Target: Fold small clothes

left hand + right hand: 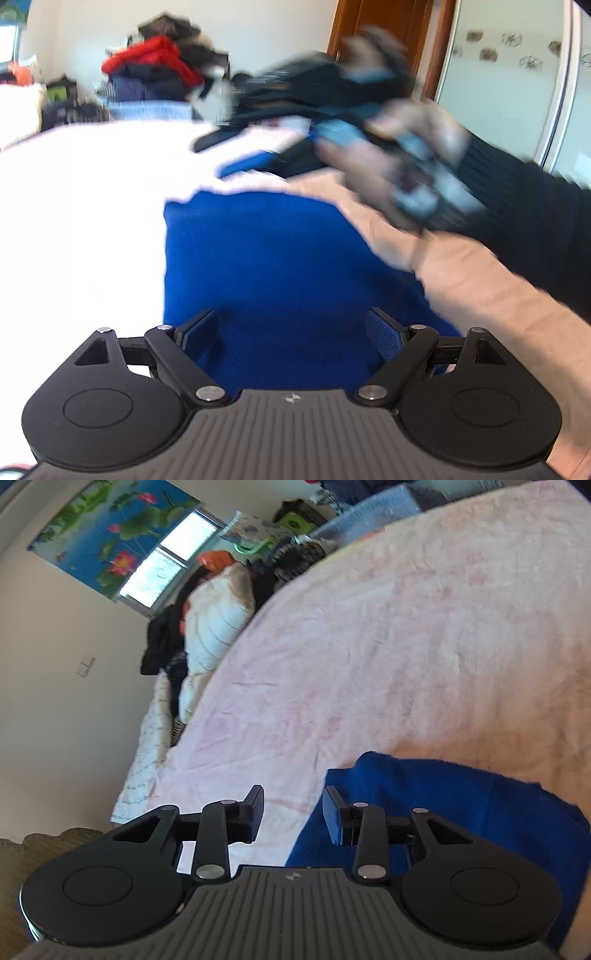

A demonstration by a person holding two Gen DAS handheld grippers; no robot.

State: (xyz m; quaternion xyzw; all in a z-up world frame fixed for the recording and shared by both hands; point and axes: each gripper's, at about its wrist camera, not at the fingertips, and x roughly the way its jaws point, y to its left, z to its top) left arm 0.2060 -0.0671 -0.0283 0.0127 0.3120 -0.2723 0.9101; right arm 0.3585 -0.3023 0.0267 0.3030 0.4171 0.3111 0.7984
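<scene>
A bright blue garment (280, 266) lies flat on the pale pink bedspread (81, 206). My left gripper (291, 332) hovers just above the garment's near part, open wide and empty. In the left wrist view the other gripper (303, 107) shows blurred in a hand beyond the garment's far right edge; whether it touches the cloth is unclear. In the right wrist view my right gripper (293, 812) is open and empty above the left edge of the blue garment (461, 812), which lies on the bedspread (406, 627).
A pile of clothes (155, 70) sits at the far side of the bed. A white pillow (214, 624) and dark clothes lie by the wall. A wooden door (388, 22) and a white wardrobe (517, 74) stand at the right.
</scene>
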